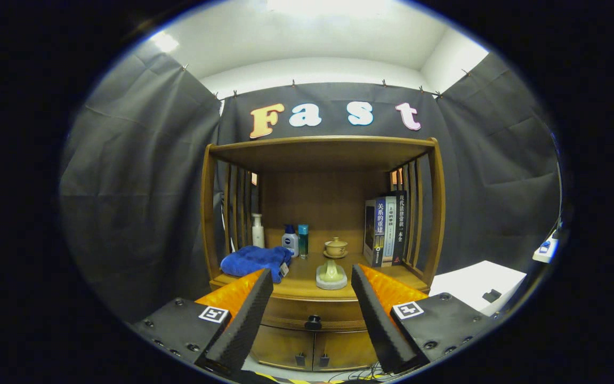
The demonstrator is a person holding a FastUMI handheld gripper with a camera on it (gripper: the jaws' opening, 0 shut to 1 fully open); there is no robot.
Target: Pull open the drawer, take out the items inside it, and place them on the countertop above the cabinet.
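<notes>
Drawer [312, 314] in the lower centre of the frame sits flush with the cabinet front; its dark knob [313, 322] lies between the two fingers and beyond them. Contents hidden, so what it holds cannot be told.

Gripper [312, 277] stands back from the cabinet [435, 213], jaws spread wide, holding nothing.

Countertop [301, 285], left to right: white pump bottle [257, 230] at the back left; blue towel [255, 260] in front of it, just behind the left fingertip; a white-and-blue bottle [289, 240] beside a teal bottle [303, 238]; a lidded teacup [335, 247] at centre with a small pale green figure on a round base [331, 275] nearer the front edge; upright books [386, 229] against the right slats.

Progress: ambiguous. A shut drawer with several items on top fits either a drawer yet to be emptied or one emptied and pushed shut again. Which countertop items, if any, came from the drawer cannot be judged.

Below the drawer, two cupboard doors [312, 349], closed.
</notes>
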